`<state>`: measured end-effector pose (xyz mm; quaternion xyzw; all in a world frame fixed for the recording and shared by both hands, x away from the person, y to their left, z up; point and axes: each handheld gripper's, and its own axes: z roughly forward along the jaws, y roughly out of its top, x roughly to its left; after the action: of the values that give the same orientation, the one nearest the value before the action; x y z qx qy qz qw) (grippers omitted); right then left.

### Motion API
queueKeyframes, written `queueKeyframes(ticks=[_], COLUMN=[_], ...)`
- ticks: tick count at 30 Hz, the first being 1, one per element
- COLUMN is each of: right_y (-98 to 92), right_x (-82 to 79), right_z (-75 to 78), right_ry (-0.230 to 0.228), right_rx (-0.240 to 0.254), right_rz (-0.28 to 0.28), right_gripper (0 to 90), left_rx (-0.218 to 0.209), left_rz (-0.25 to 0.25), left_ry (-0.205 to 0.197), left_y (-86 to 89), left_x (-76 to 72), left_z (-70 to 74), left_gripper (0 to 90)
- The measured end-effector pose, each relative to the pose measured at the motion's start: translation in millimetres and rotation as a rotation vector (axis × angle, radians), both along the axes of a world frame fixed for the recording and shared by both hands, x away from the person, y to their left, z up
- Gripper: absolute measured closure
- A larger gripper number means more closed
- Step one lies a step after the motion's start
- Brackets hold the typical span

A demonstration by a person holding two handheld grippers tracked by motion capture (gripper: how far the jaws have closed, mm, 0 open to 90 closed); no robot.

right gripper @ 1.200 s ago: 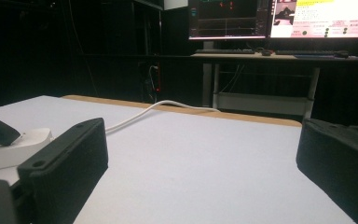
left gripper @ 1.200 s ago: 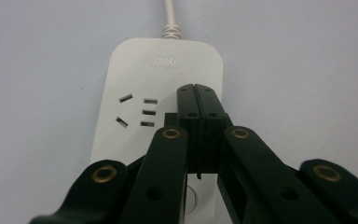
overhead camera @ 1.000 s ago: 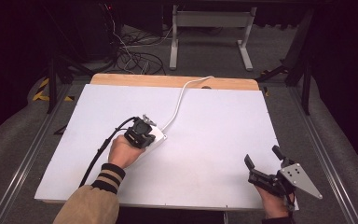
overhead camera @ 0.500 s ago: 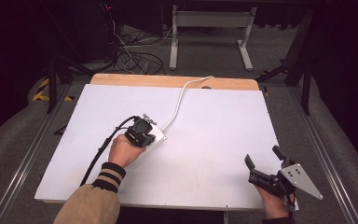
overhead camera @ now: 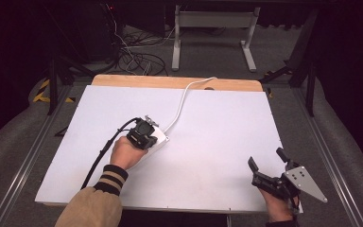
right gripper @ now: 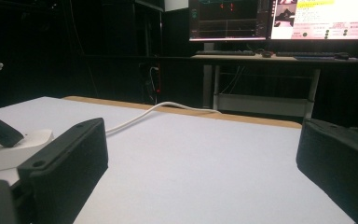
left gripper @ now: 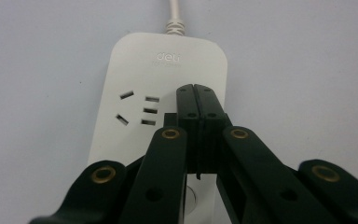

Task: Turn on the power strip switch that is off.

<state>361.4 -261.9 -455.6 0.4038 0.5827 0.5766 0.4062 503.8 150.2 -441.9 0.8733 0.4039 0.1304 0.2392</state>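
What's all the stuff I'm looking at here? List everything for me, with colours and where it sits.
power strip: one, white, on the table left of the middle, under the left gripper
power strip cord: one, white, runs from the strip to the table's far edge
table: one, white top with a wooden strip along the far edge
cables: a tangle, dark and white, on the floor beyond the table
desk frame: one, grey, on the floor behind the table
monitors: lit screens, on a desk in the dark background
left gripper: one, black, jaws shut, tips over the strip's face
right gripper: one, black with a grey plate, jaws open, near the table's front right corner
sleeve: one, tan with a striped cuff, bottom left
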Motion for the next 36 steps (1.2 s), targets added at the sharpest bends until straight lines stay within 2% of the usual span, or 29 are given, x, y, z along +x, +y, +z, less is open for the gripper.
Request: queueKeyframes(ticks=[21,29,33,36], right_y=[0.5,0.8,0.2,-0.4], right_x=[0.2,0.3,0.7,1.0], right_z=[-0.5,-0.7,-0.8,-1.3], right_ry=[0.005,0.006,0.006,0.005], right_rx=[0.006,0.007,0.010,0.008], right_rz=[0.002,0.005,0.005,0.001], right_gripper=[2.4,2.4,2.4,2.4], left_rx=[-0.009,-0.006,-0.031,-0.052], left_rz=[0.004,0.001,0.009,-0.009], left_ry=[0.009,0.000,-0.017,-0.028], left_y=[0.4,0.9,4.3,6.8], left_x=[0.6,0.1,1.6,1.9], left_z=[0.2,-0.2,-1.7,-1.7], left_gripper=[90.0,90.0,90.0,90.0])
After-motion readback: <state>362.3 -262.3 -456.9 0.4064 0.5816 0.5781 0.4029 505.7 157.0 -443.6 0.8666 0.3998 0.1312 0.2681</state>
